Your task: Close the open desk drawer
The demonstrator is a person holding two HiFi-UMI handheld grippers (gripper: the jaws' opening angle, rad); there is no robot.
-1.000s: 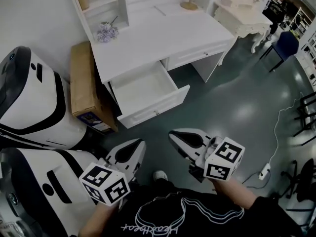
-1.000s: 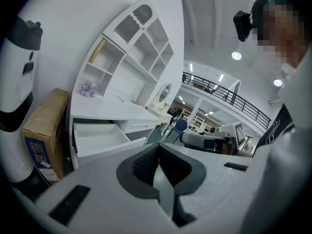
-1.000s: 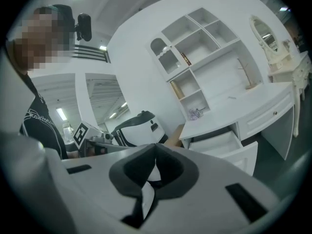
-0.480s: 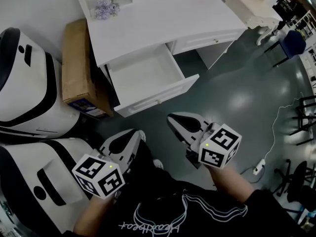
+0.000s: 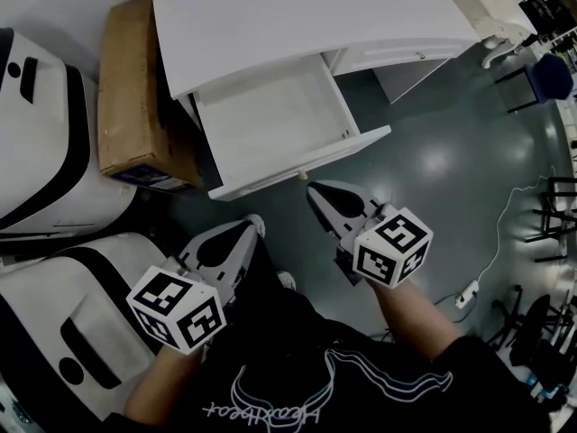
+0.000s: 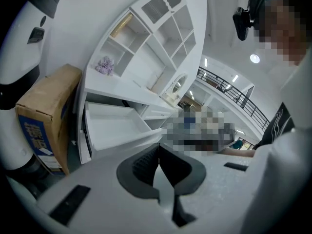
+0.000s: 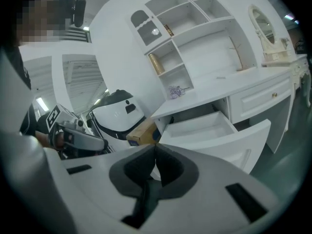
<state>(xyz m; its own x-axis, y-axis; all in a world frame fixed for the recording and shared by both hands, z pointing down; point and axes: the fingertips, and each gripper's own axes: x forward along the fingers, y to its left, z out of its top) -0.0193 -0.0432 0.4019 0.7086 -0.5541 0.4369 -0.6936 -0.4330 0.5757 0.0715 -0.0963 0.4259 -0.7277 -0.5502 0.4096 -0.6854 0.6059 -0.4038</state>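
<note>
The white desk [image 5: 297, 16] has its left drawer [image 5: 270, 120] pulled out and empty, its front panel [image 5: 306, 162] slanting across the middle of the head view with a small knob [image 5: 302, 175]. My right gripper [image 5: 313, 189] is shut and empty, its tip just below the knob, a little short of the panel. My left gripper [image 5: 251, 231] is also shut and empty, lower left and farther from the drawer. The left gripper view shows the drawer [image 6: 114, 126] beyond the shut left gripper [image 6: 158, 147]. The right gripper view shows the drawer [image 7: 200, 126] past the shut right gripper [image 7: 155, 150].
A cardboard box [image 5: 135, 97] stands against the desk's left side. Two big white-and-black machines [image 5: 36, 133] [image 5: 63, 332] fill the left. A second, shut drawer [image 5: 397, 54] sits to the right. A cable and power strip [image 5: 467, 293] lie on the grey floor at right.
The person has stepped nearer the desk, so the drawer sits closer and lower in view. Both grippers have come forward; the right tip now lies just under the drawer front.
</note>
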